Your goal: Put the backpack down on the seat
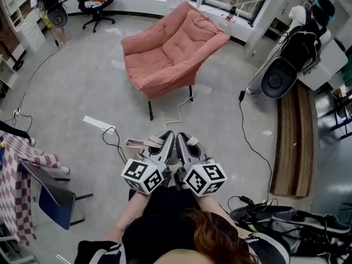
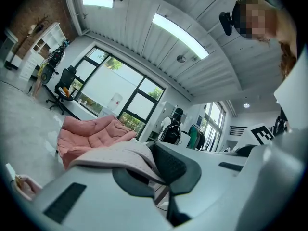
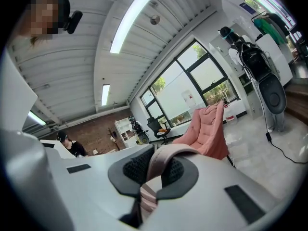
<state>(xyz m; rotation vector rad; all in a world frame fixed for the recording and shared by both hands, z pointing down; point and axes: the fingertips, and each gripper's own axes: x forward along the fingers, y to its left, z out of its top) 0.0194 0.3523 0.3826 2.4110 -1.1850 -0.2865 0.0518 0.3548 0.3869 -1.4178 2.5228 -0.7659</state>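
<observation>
We see our right gripper (image 3: 153,171) with its jaws clamped on a pale pink backpack strap (image 3: 168,153), which loops up over the dark ribbed pads (image 3: 132,170). Ahead of the jaws and a little right stands the pink armchair (image 3: 209,129), well apart from them. A black office chair (image 3: 155,125) sits farther off by the windows (image 3: 192,88).

Of the backpack, only the backpack straps (image 1: 144,143) are seen in the head view. The rest is hidden under the left gripper (image 1: 166,138), the right gripper (image 1: 182,139) and the person's head (image 1: 192,241). In the left gripper view, the armchair (image 2: 91,136) is covered below by the gripper's body. A checked cloth (image 1: 15,199) is cut off by the head view's left edge. The orange thing on the office chair (image 1: 91,9) is too small to be told.
</observation>
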